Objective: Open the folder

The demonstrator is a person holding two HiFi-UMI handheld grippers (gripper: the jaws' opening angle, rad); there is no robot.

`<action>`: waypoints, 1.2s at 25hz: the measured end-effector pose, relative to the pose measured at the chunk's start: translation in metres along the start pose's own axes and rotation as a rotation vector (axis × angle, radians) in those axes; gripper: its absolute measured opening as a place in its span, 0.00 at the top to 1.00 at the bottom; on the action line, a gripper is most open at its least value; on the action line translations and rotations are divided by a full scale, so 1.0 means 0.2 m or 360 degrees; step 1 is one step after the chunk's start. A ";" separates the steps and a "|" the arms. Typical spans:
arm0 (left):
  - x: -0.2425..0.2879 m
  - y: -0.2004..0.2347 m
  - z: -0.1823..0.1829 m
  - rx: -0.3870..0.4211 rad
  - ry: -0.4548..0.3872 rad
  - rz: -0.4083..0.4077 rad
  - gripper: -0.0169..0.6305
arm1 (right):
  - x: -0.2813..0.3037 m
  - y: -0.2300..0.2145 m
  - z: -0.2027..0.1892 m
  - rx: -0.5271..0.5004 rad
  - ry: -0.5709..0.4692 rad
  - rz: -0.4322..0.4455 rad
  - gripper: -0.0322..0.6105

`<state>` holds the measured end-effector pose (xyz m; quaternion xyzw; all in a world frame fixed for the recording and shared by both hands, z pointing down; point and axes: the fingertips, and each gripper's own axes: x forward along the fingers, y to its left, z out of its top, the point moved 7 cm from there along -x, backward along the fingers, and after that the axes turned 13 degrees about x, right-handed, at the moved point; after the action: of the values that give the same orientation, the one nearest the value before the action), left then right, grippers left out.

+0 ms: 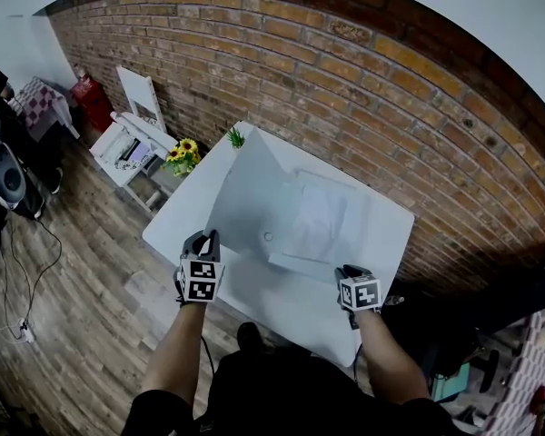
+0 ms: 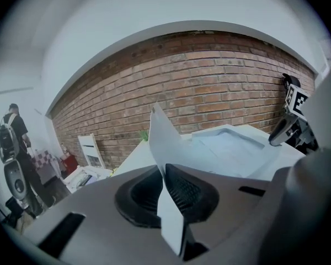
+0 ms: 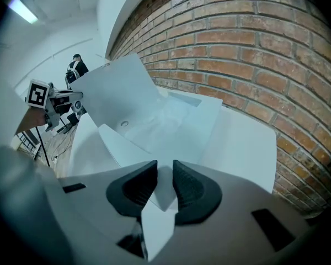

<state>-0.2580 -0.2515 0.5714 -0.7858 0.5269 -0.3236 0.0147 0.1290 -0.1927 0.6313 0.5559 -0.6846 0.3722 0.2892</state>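
Folder: a pale, see-through folder (image 1: 313,221) lies on the white tabletop (image 1: 254,302), near the side that runs along the brick wall (image 1: 345,71).
Cover: the front cover (image 1: 245,198) is lifted off the rest and stands tilted up on the left, its top corner pointing toward the wall; a small round snap (image 1: 268,237) shows near its lower edge.
Inside: loose light sheets lie flat in the open part.
Left gripper: the left gripper (image 1: 203,240) is at the cover's lower left edge, over the tabletop's near left side.
Left fingers: pressed tight together on the cover's thin edge; in the left gripper view the sheet rises straight up from between the pads.
Right gripper: the right gripper (image 1: 350,272) is at the folder's near right corner, pointing steeply down at the tabletop.
Right fingers: narrow, with a white corner of the folder's lower sheet filling the gap between the pads, so they grip it.
Gap between the hands: well apart, one on each half of the folder.
Nearby: yellow flowers (image 1: 183,153) and a small green plant (image 1: 235,138) just beyond the tabletop's far left corner.
Floor: wood planks (image 1: 82,280), with a black speaker (image 1: 4,175) far left.
Background: a person (image 2: 14,131) stands by the far wall in the left gripper view.
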 end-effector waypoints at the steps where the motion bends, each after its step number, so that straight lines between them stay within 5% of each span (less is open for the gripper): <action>1: 0.01 0.00 -0.01 -0.0014 0.0014 0.0000 0.93 | -0.01 0.00 0.00 -0.0006 -0.0004 -0.0007 0.79; 15: -0.06 -0.14 -0.19 -0.0144 0.0207 -0.0033 0.87 | -0.12 -0.21 -0.10 0.0053 -0.0042 -0.0017 0.80; 22: -0.03 -0.14 -0.19 -0.0065 0.0347 0.0043 0.78 | -0.12 -0.21 -0.10 -0.0010 -0.0019 -0.0033 0.81; 30: -0.02 -0.08 -0.09 0.0123 0.0359 0.0319 0.51 | -0.12 -0.21 -0.07 -0.0023 0.0007 -0.0068 0.81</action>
<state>-0.2565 -0.2351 0.5898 -0.6869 0.5880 -0.4267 0.0178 0.1750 -0.1715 0.6270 0.5676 -0.6746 0.3621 0.3026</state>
